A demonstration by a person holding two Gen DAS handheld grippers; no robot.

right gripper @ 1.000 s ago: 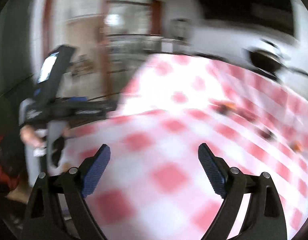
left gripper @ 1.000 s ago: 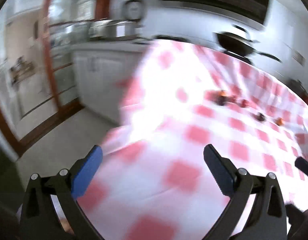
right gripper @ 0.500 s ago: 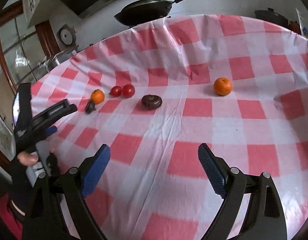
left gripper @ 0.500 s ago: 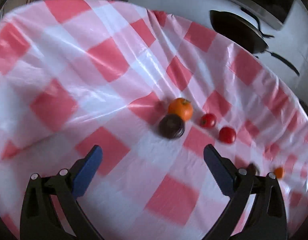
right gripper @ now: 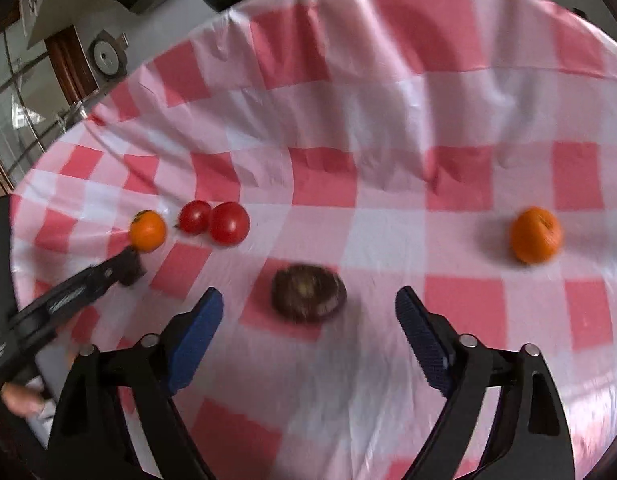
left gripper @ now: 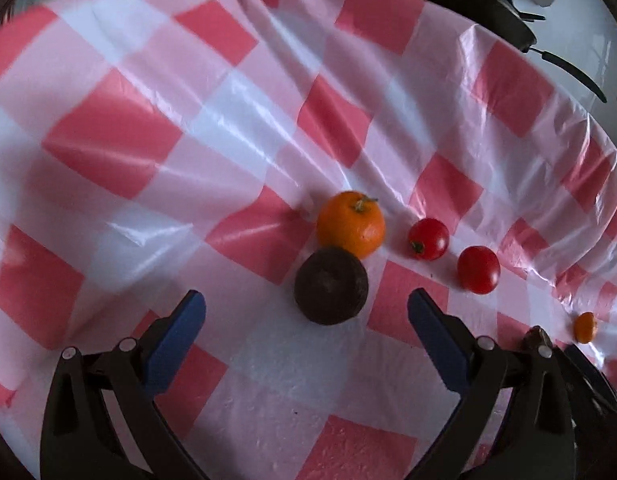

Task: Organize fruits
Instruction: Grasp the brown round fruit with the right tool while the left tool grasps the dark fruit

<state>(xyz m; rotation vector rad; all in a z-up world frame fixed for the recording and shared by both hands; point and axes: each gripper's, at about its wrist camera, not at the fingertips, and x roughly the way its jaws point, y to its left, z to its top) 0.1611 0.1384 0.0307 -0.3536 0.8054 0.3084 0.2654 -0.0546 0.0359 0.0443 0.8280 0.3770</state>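
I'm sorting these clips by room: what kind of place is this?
Probably a home kitchen: a black frying pan sits behind a table in a glossy red-and-white checked plastic tablecloth, with a round orange tangerine on it.

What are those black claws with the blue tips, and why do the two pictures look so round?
They are grabbing tools that a person holds, one in each hand. Each carries a tiny wide-eyed camera, so each picture bends like a bubble.

One picture looks out from the left gripper, the other from the right gripper. Both are open and hold nothing. The right one's jaws have just been closing a little.

On the red-checked tablecloth lie a dark brown fruit, another dark fruit touching an orange, two tomatoes, and a second orange.
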